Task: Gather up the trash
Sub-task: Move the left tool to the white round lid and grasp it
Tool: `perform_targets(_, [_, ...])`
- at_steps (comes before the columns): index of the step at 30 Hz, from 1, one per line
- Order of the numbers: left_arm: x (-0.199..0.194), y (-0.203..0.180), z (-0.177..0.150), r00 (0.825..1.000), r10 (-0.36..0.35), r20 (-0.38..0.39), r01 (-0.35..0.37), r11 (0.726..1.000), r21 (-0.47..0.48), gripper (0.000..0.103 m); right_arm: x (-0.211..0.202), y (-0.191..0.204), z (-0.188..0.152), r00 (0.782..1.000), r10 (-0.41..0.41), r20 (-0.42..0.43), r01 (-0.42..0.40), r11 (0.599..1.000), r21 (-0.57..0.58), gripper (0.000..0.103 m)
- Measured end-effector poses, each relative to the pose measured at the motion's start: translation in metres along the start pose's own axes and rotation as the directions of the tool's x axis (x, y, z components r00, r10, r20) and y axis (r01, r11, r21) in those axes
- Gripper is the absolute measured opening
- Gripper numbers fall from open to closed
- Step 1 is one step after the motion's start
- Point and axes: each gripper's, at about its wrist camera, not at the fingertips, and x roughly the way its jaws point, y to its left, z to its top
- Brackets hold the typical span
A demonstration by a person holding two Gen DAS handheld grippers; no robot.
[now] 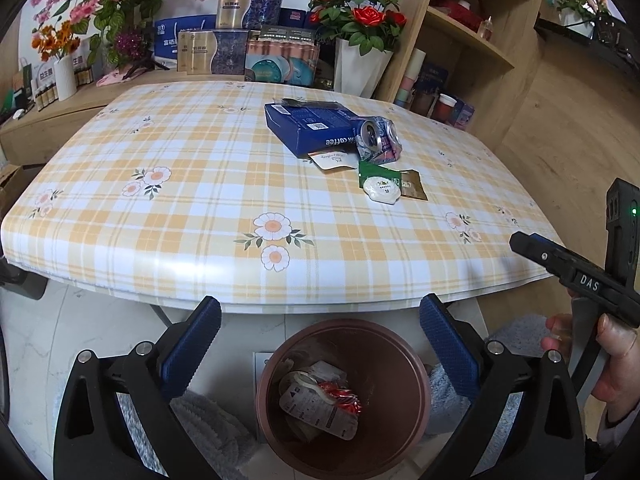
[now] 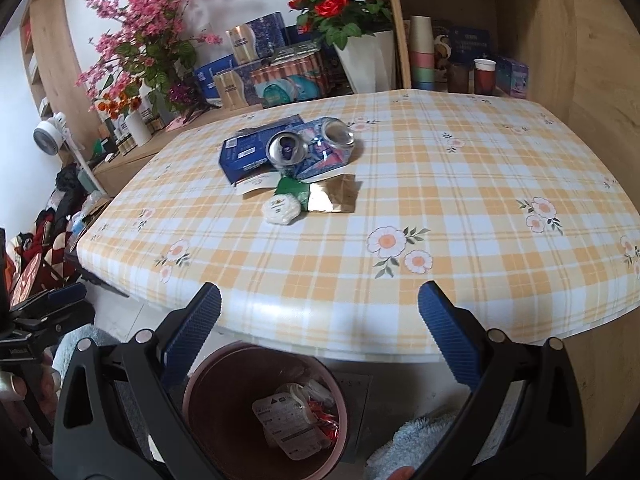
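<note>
Trash lies on the plaid table (image 1: 200, 200): a blue coffee box (image 1: 304, 128), a crushed can (image 1: 378, 138), a white card (image 1: 332, 160), a green packet (image 1: 378, 170), a white round wrapper (image 1: 382, 190) and a gold packet (image 1: 414, 186). The same pile shows in the right wrist view, with the can (image 2: 286, 150) and gold packet (image 2: 334, 198). A brown bin (image 1: 344, 396) holding wrappers stands on the floor below the table edge. My left gripper (image 1: 320, 340) is open and empty above the bin. My right gripper (image 2: 320, 332) is open and empty, above and right of the bin (image 2: 224, 400).
Boxes, flower pots and vases crowd the counter behind the table (image 1: 240, 48). A wooden shelf (image 1: 468, 40) with cups stands at the back right. A grey fluffy rug (image 1: 200, 424) lies around the bin. Clutter sits on the floor at the left (image 2: 44, 248).
</note>
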Motion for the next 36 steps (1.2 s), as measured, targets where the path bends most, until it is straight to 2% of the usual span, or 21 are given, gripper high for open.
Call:
perform_targets(6, [0.022, -0.004, 0.016, 1.0, 0.007, -0.019, -0.007, 1.0, 0.029, 0.097, 0.018, -0.021, 0.016, 1.0, 0.005, -0.006, -0.005, 0.999, 0.043, 0.097])
perform_targets(9, [0.037, -0.01, 0.027, 1.0, 0.001, -0.03, 0.001, 0.999, 0.054, 0.097, 0.033, -0.032, 0.025, 0.999, 0.008, -0.036, -0.006, 0.999, 0.051, 0.097])
perform_targets(15, [0.091, -0.041, 0.065, 0.995, -0.054, -0.085, 0.063, 0.992, 0.109, 0.097, 0.057, -0.051, 0.039, 0.997, -0.039, -0.062, 0.043, 0.997, 0.057, 0.097])
perform_targets(20, [0.144, -0.069, 0.091, 0.992, -0.047, -0.121, 0.068, 0.982, 0.176, 0.096, 0.073, -0.068, 0.045, 0.997, -0.031, -0.074, 0.037, 0.996, 0.077, 0.097])
perform_targets(23, [0.171, -0.076, 0.1, 0.988, -0.035, -0.149, 0.063, 0.98, 0.191, 0.087, 0.08, -0.073, 0.047, 0.996, -0.032, -0.082, 0.037, 0.997, 0.07, 0.097])
perform_targets(27, [0.198, -0.079, 0.106, 0.983, -0.023, -0.184, 0.054, 0.984, 0.169, 0.082, 0.086, -0.082, 0.05, 0.996, -0.013, -0.086, 0.023, 0.994, 0.11, 0.097])
perform_targets(33, [0.213, -0.084, 0.108, 0.981, 0.005, -0.194, 0.027, 0.986, 0.165, 0.078, 0.094, -0.086, 0.052, 0.994, -0.032, -0.108, 0.043, 0.995, 0.093, 0.097])
perform_targets(34, [0.213, -0.083, 0.109, 0.981, 0.002, -0.192, 0.028, 0.987, 0.156, 0.075, 0.095, -0.084, 0.053, 0.993, -0.034, -0.114, 0.043, 0.996, 0.078, 0.097])
perform_targets(35, [0.213, -0.082, 0.11, 0.982, -0.001, -0.187, 0.03, 0.988, 0.152, 0.061, 0.097, -0.082, 0.054, 0.992, -0.035, -0.12, 0.042, 0.998, 0.055, 0.097])
perform_targets(36, [0.212, -0.081, 0.111, 0.983, -0.019, -0.183, 0.048, 0.987, 0.155, 0.052, 0.098, -0.079, 0.056, 0.991, -0.035, -0.126, 0.039, 0.999, 0.03, 0.097])
